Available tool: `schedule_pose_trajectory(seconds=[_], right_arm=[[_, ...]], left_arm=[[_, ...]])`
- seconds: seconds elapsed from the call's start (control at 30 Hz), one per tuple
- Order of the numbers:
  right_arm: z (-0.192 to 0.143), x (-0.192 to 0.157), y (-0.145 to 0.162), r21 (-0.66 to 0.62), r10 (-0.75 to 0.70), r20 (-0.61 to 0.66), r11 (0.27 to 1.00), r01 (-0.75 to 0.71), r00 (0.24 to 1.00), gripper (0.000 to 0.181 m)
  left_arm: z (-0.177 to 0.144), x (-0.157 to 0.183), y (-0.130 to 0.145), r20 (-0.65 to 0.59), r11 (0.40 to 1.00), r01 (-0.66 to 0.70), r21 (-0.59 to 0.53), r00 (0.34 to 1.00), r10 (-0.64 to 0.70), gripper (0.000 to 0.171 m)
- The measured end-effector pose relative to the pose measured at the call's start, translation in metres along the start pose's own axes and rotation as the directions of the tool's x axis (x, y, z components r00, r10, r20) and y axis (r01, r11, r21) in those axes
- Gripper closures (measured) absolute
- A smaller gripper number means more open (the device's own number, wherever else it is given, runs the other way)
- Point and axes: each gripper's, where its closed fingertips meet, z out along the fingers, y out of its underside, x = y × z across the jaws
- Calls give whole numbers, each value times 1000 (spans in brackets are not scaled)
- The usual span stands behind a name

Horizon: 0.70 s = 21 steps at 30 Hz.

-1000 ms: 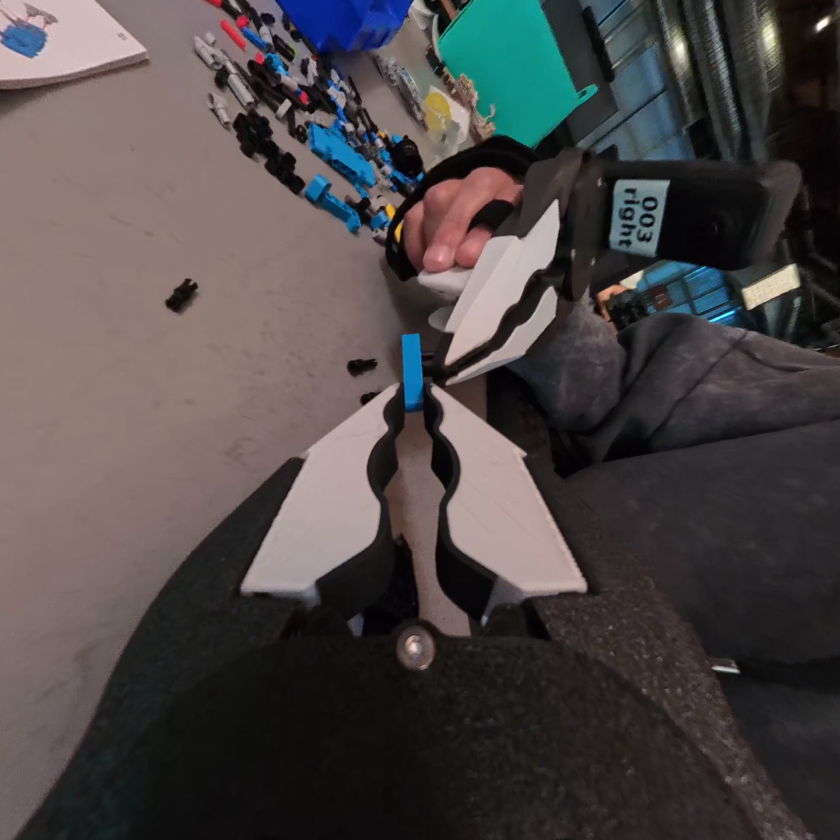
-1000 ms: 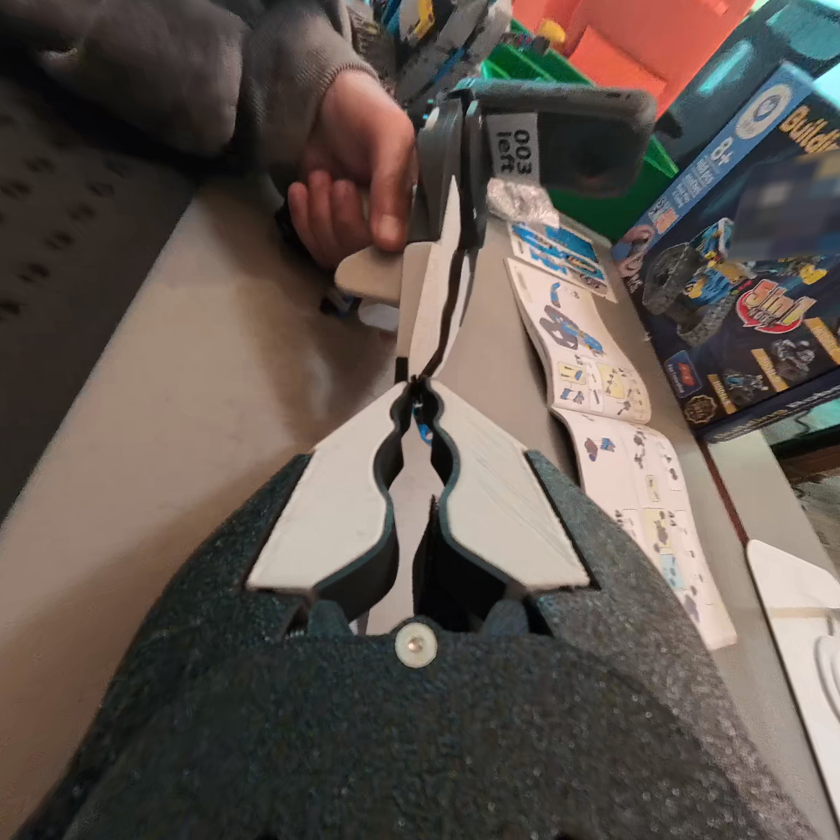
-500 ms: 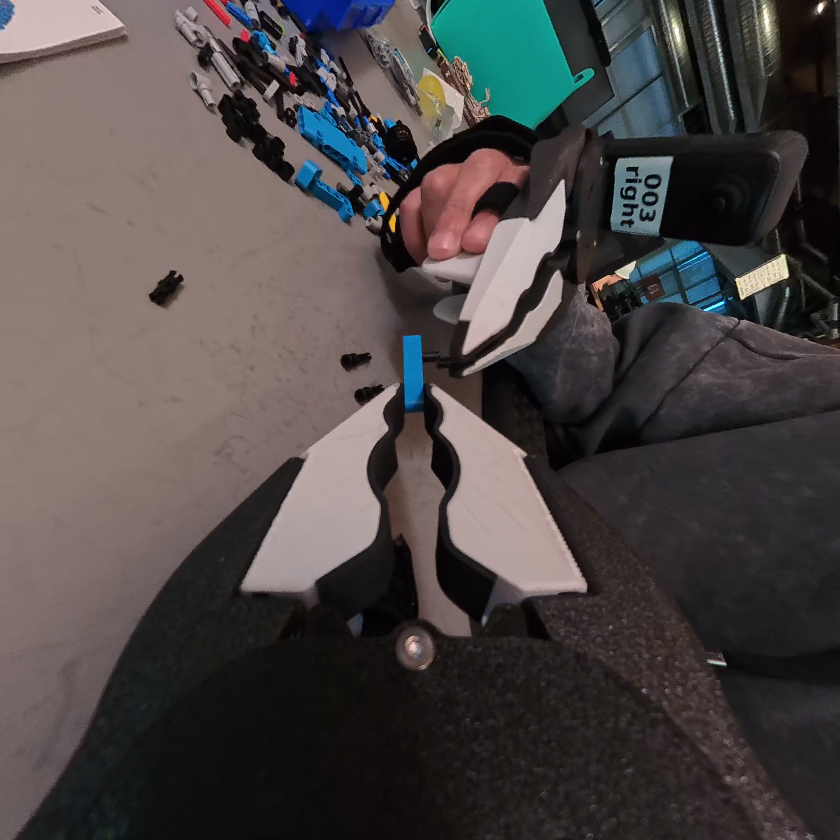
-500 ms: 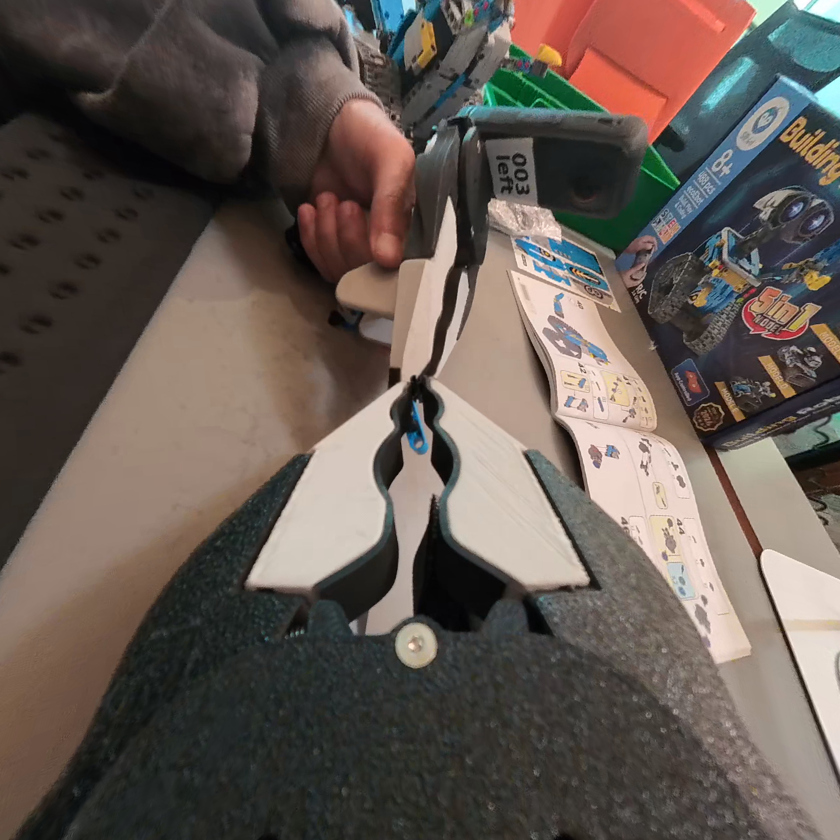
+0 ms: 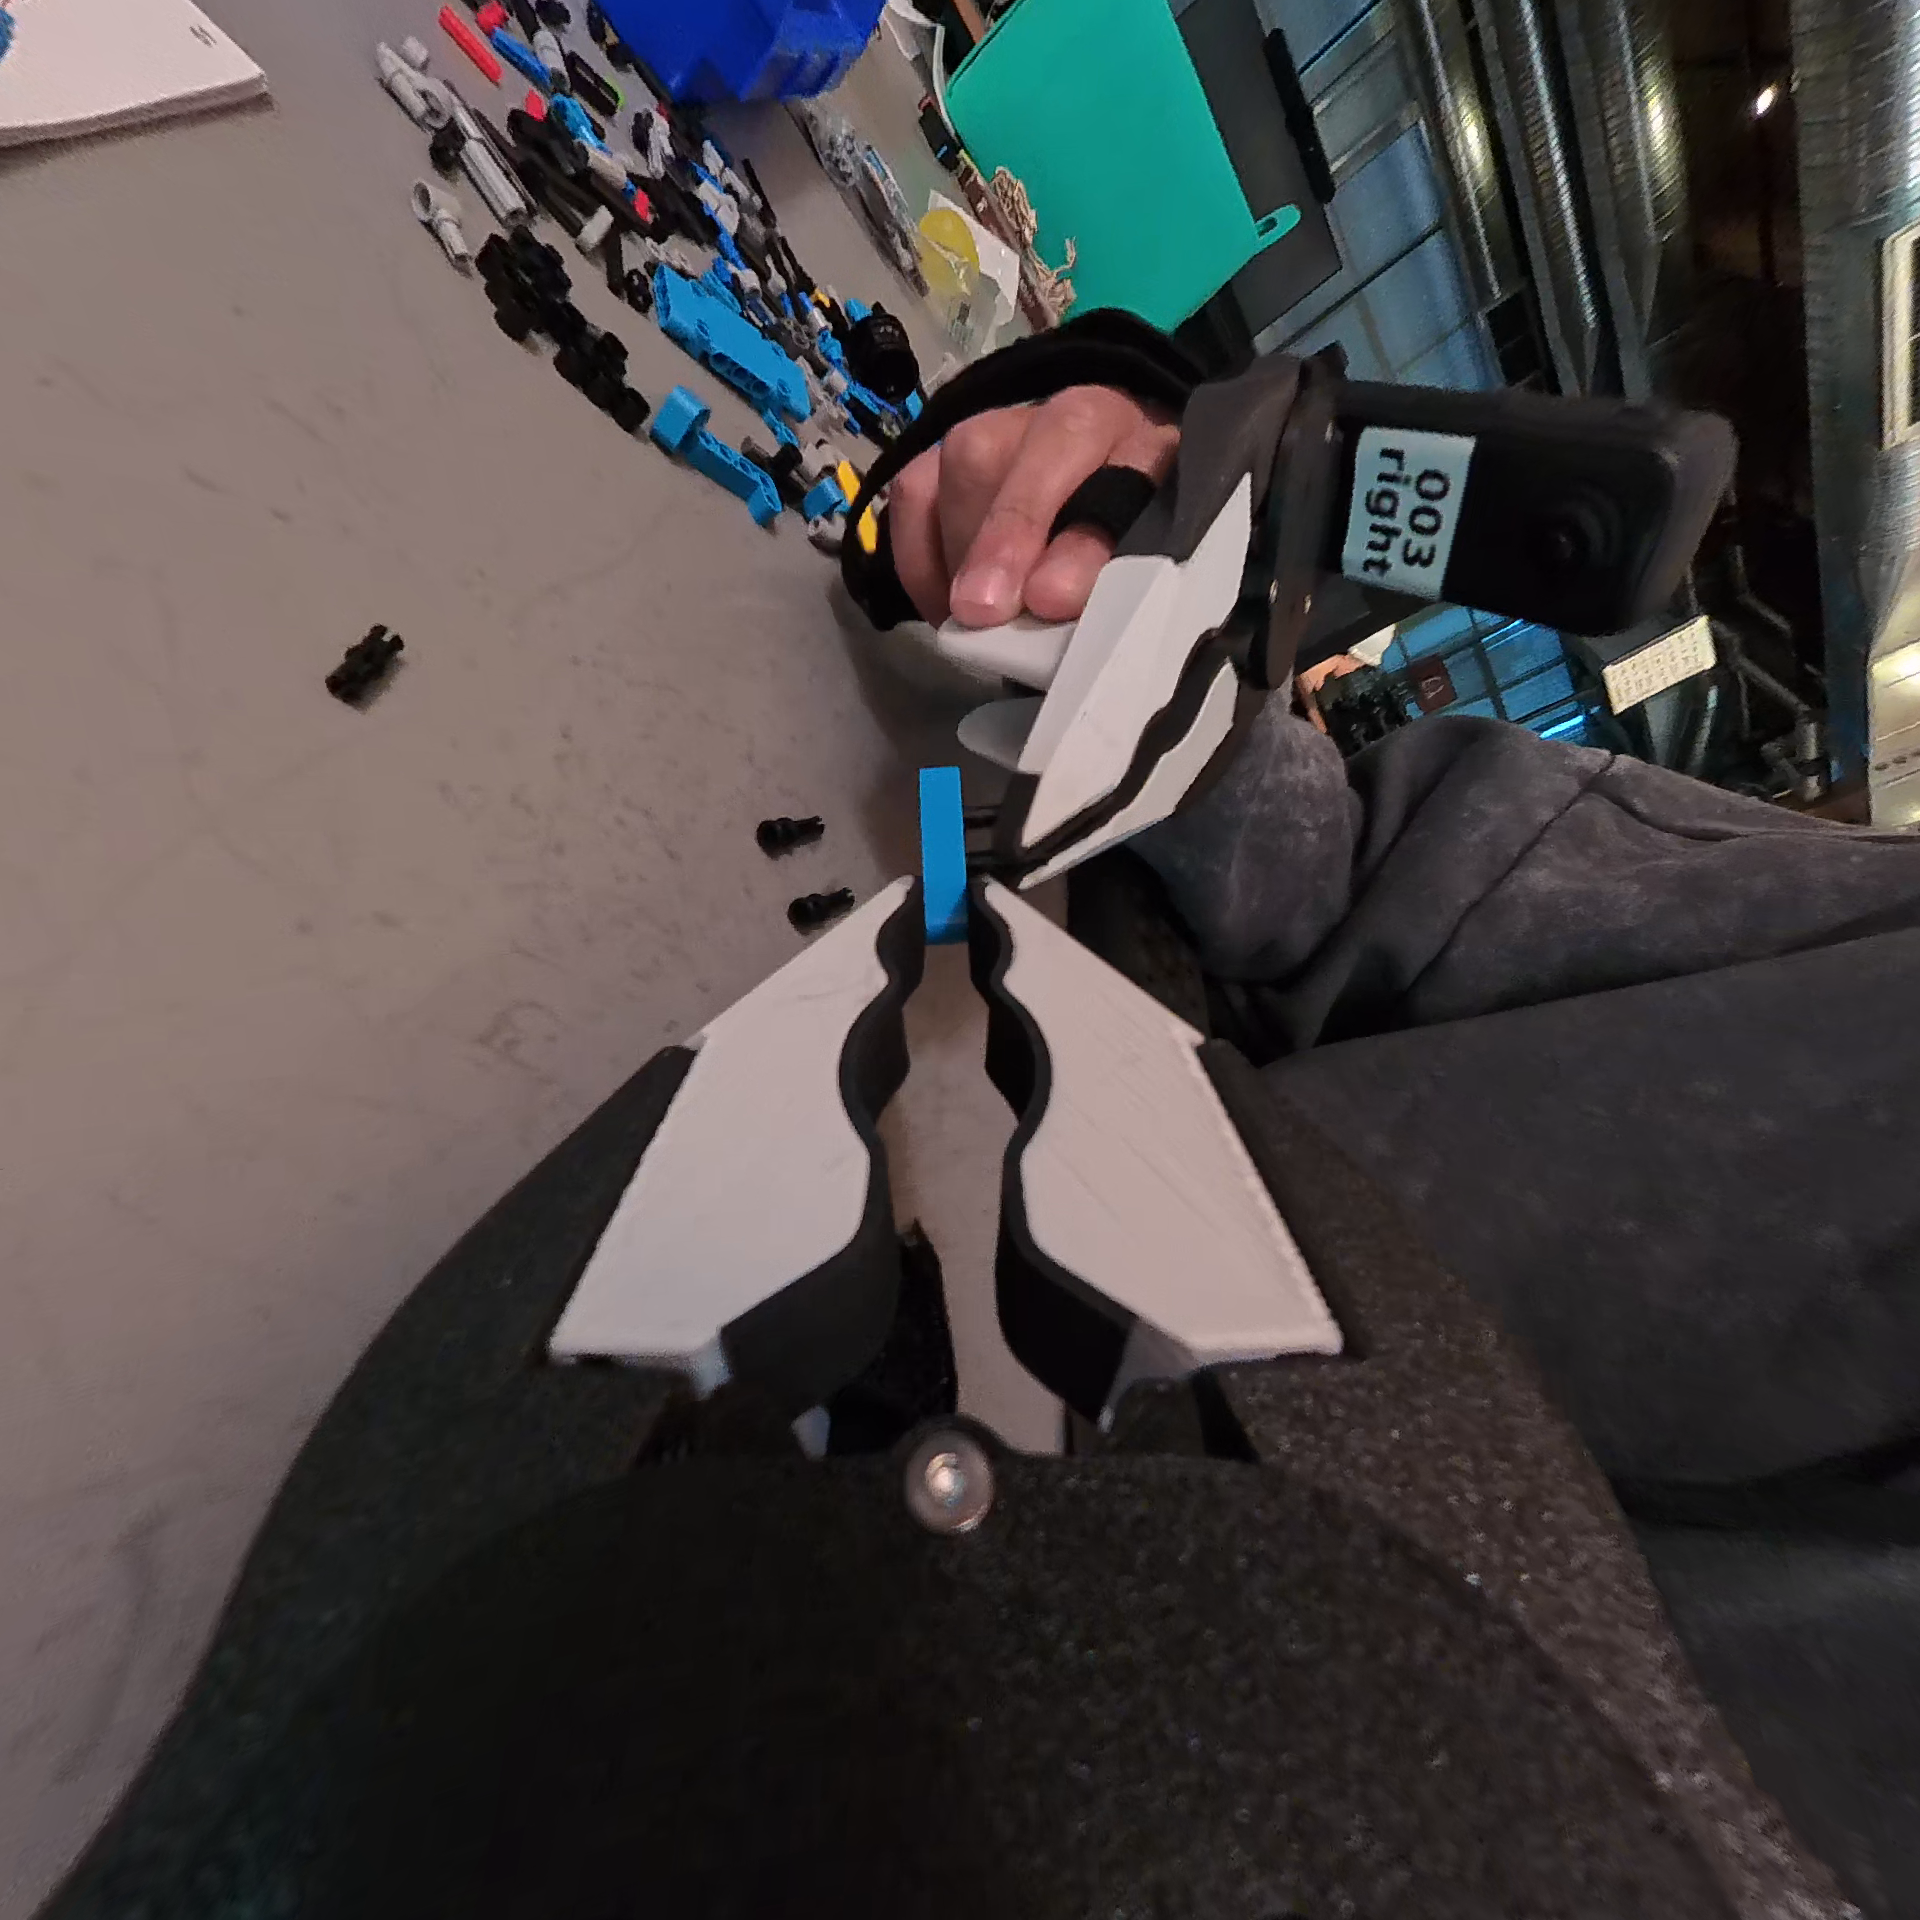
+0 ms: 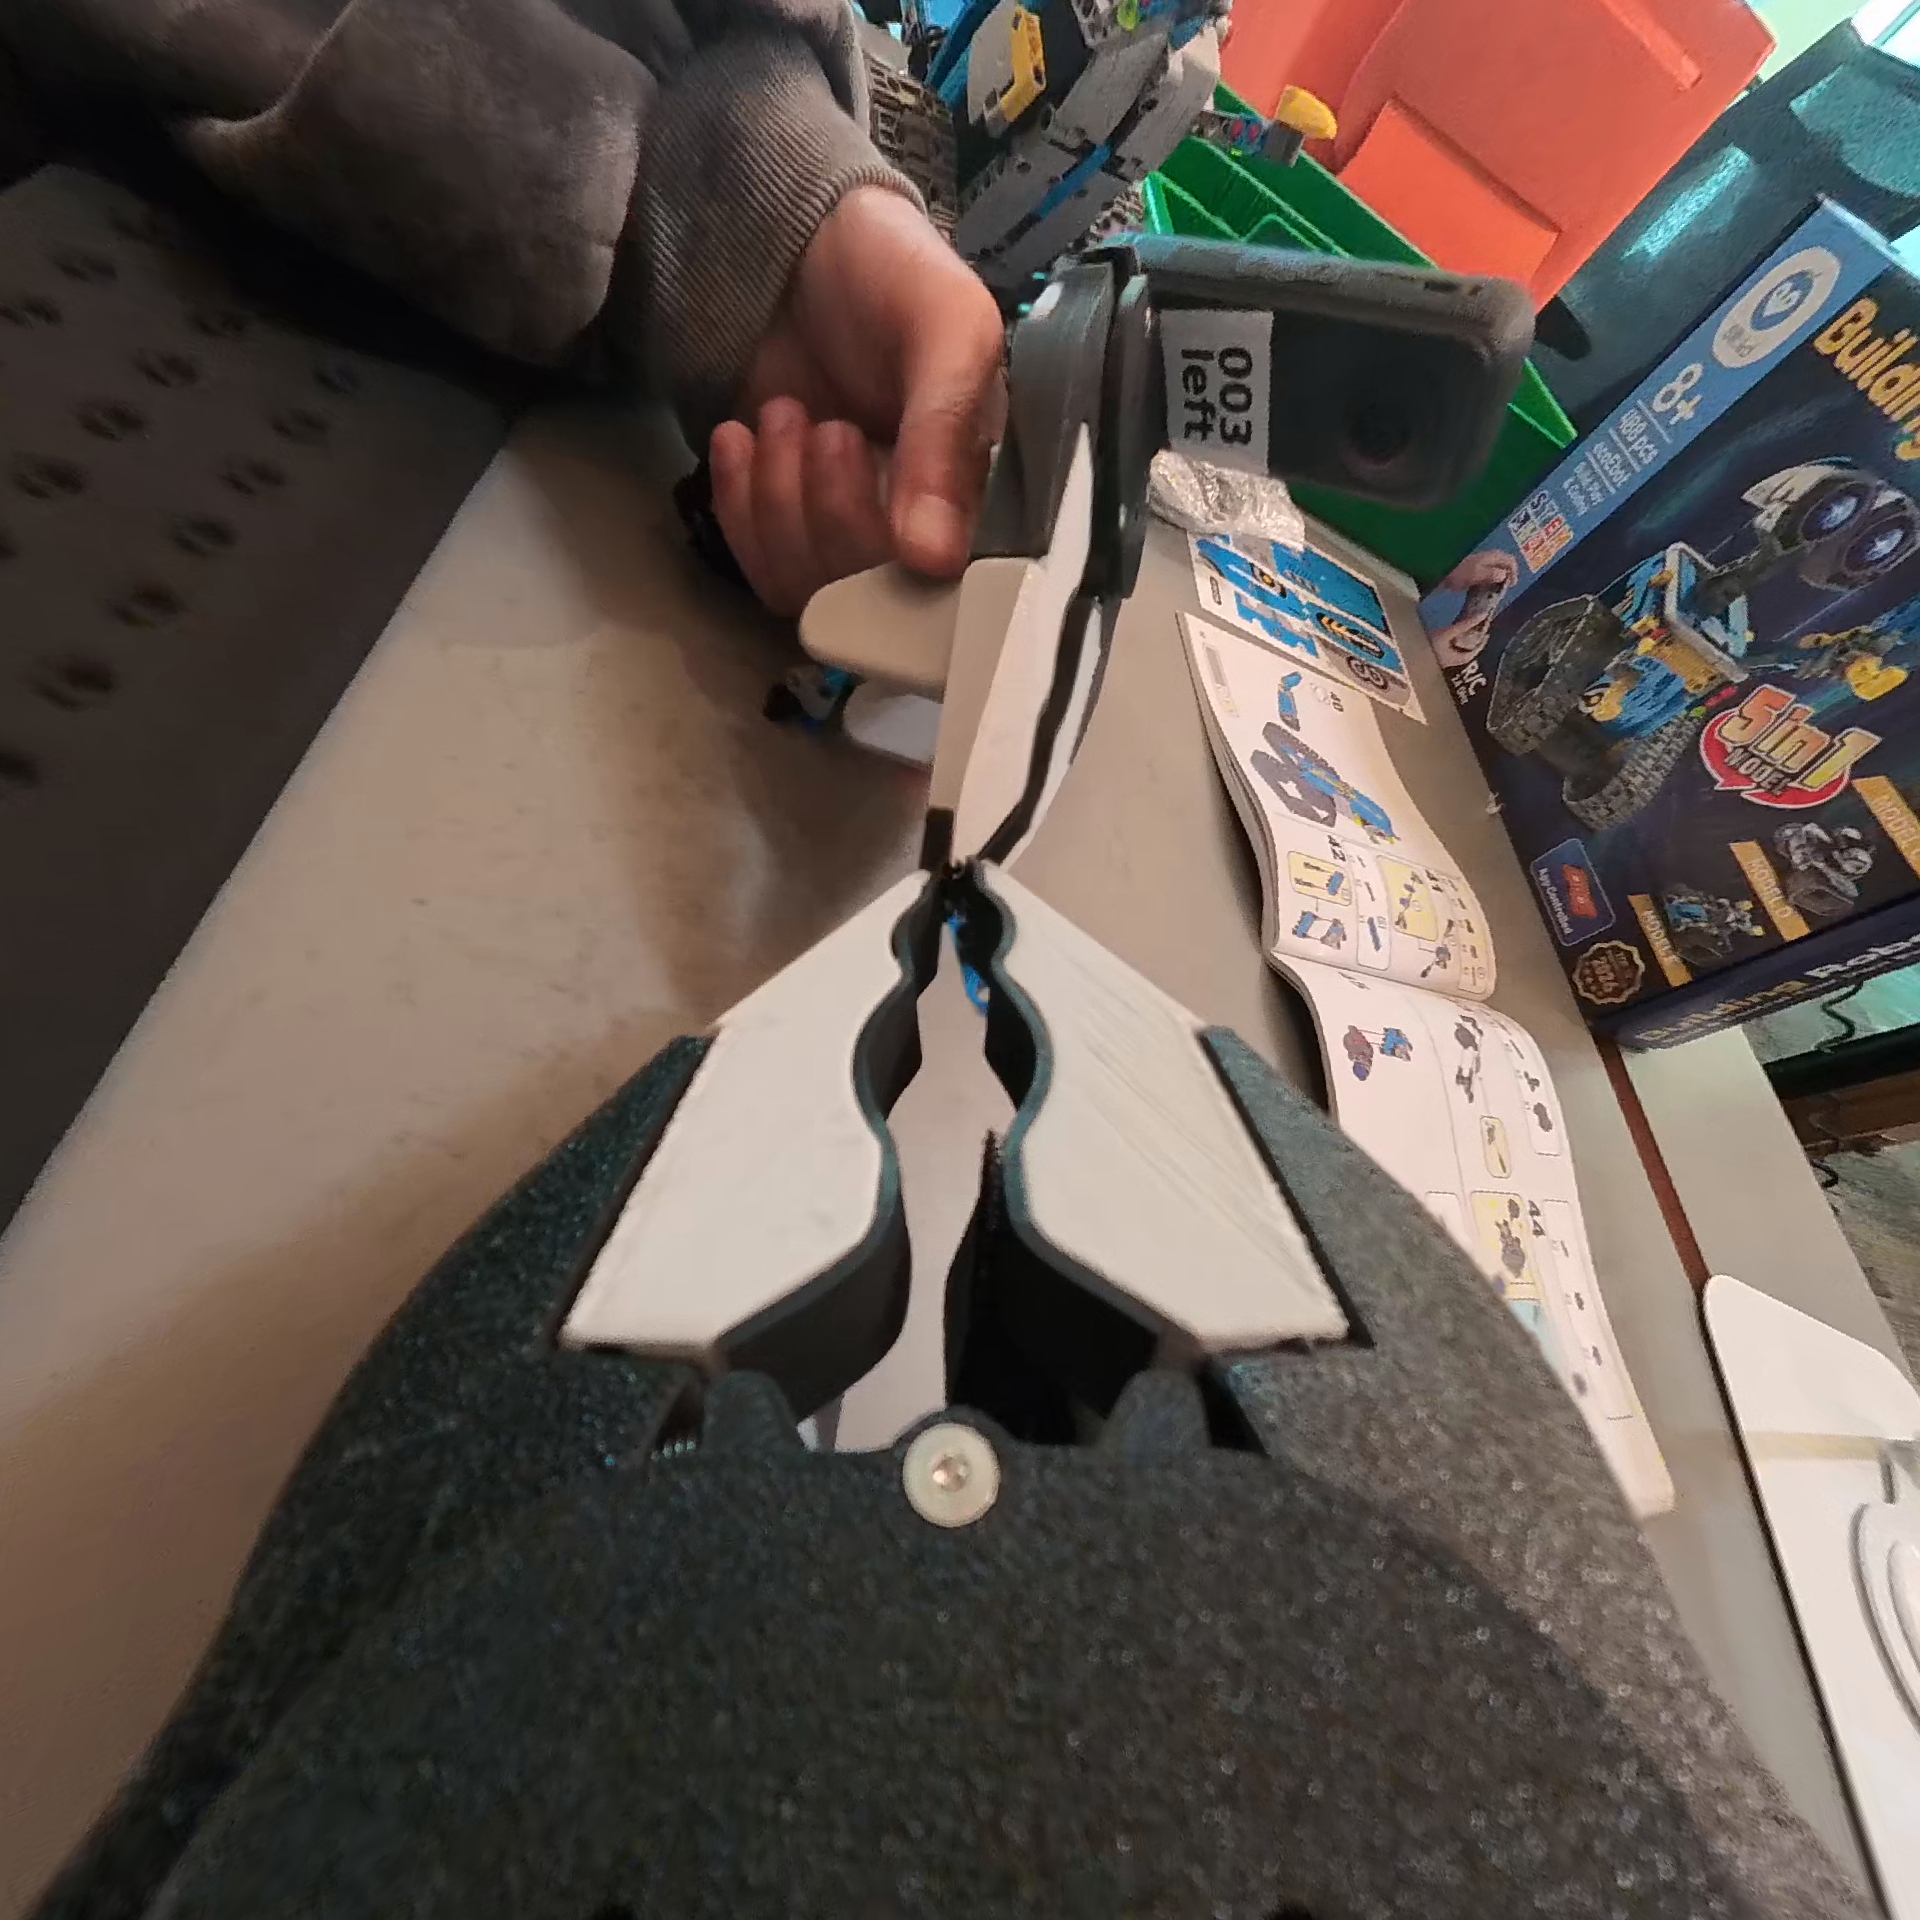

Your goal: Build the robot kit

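Observation:
My left gripper (image 5: 943, 906) is shut on a small blue beam (image 5: 942, 852) that stands up between its tips. My right gripper (image 5: 1003, 844) comes in from the right, shut on a small black pin (image 5: 982, 826) whose end touches the side of the blue beam. In the right wrist view my right gripper (image 6: 954, 896) is closed, with the blue beam (image 6: 968, 977) just showing behind its tips and the left gripper (image 6: 961, 847) meeting it tip to tip. The pin itself is hidden there.
Two loose black pins (image 5: 790, 831) (image 5: 821, 907) lie on the grey table (image 5: 312, 883) near the tips, another (image 5: 364, 665) farther left. A pile of blue, black and grey parts (image 5: 665, 260) lies at the back. An open instruction booklet (image 6: 1382, 935) and a toy box (image 6: 1725, 644) lie right. My left and right fingertips are right by each other.
Both grippers stay shut and tip to tip. The right gripper has shifted slightly, keeping the pin at the blue beam; the views have drifted a little.

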Motion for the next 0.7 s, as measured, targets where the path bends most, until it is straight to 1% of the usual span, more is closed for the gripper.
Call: schedule_pose_trajectory(seconds=[0.13,0.4,0.6,0.7], right_arm=[[-1,0,3,-30,-18,-4,999,18,1000,177],[1,-1,5,-38,-15,2,999,15,1000,177],[1,-1,4,-46,-82,-18,996,81,996,177],[0,-1,3,-34,-71,-14,997,71,997,177]], left_arm=[[0,-1,2,14,1000,-11,-9,1000,11,165],[3,-4,5,37,999,-15,-31,999,16,165],[2,-2,4,14,1000,-2,-24,1000,2,165],[1,-2,4,10,1000,11,-23,1000,-10,165]])
